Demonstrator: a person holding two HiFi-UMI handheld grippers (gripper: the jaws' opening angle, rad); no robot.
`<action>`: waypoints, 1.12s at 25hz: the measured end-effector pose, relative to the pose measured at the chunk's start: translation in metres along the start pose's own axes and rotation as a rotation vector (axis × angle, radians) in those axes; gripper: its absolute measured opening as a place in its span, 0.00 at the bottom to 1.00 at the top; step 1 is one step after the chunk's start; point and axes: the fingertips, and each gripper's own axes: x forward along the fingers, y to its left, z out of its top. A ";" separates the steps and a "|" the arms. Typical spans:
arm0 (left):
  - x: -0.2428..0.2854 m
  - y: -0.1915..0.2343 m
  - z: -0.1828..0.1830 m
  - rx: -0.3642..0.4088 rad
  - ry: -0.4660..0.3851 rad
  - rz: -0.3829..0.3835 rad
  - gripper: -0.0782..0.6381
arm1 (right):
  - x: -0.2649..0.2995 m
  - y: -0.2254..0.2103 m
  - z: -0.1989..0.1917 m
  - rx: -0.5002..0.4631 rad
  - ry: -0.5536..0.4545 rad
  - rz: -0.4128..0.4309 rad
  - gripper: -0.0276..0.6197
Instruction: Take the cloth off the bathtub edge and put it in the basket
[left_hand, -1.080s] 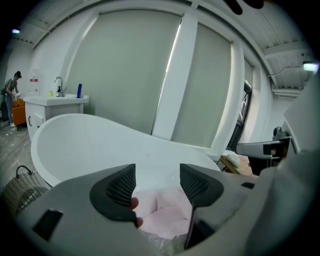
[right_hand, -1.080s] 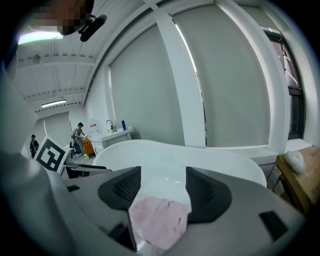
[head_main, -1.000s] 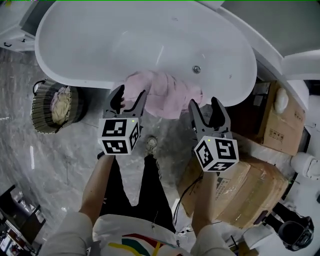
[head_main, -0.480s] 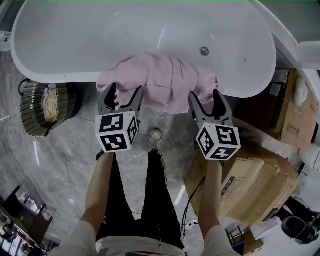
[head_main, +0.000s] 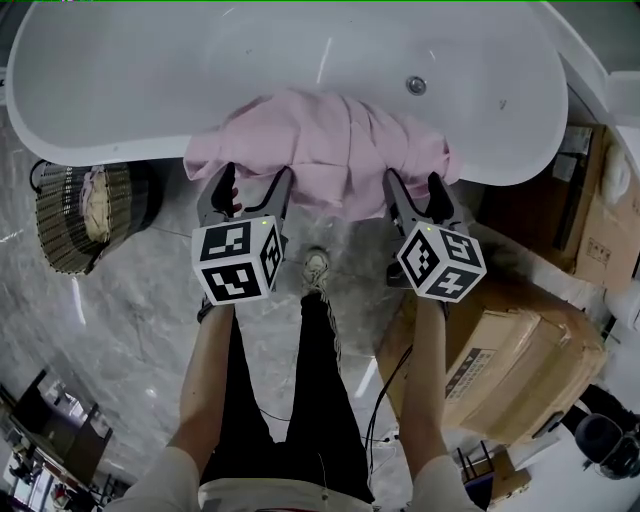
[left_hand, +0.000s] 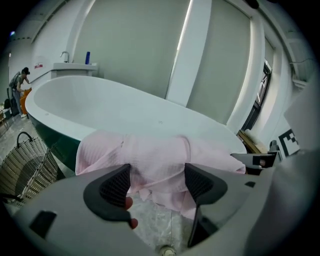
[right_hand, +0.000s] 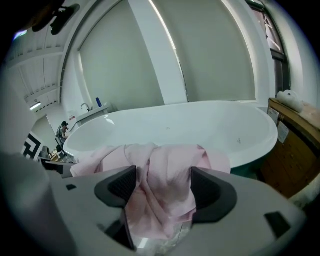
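Observation:
A pink cloth hangs over the near rim of the white bathtub, with its hem dangling outside. My left gripper is open just below the hem's left part. My right gripper is open below its right part. In the left gripper view the cloth shows in the gap between the left gripper's wide jaws, and no pad presses it. The right gripper view is the same: the cloth lies in the gap of the right gripper, unpinched. A woven basket stands on the floor at the left.
A pale cloth lies in the basket. Cardboard boxes are stacked at the right, with a wooden cabinet beyond them. The person's legs and a shoe are on the marble floor between the grippers. The tub drain is behind the cloth.
Both grippers have moved forward to the cloth's hanging hem, and their jaws stand a little wider. The tub and cloth now sit lower and nearer in the head view.

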 end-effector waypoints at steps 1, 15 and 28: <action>0.003 0.000 -0.001 0.000 0.008 0.002 0.56 | 0.002 0.000 -0.001 -0.004 0.002 -0.009 0.56; 0.024 -0.006 -0.016 -0.022 0.065 -0.031 0.56 | 0.010 -0.001 -0.014 0.168 -0.009 0.020 0.56; 0.037 -0.030 -0.027 0.078 0.098 -0.091 0.31 | 0.012 0.016 -0.018 0.151 0.041 0.145 0.29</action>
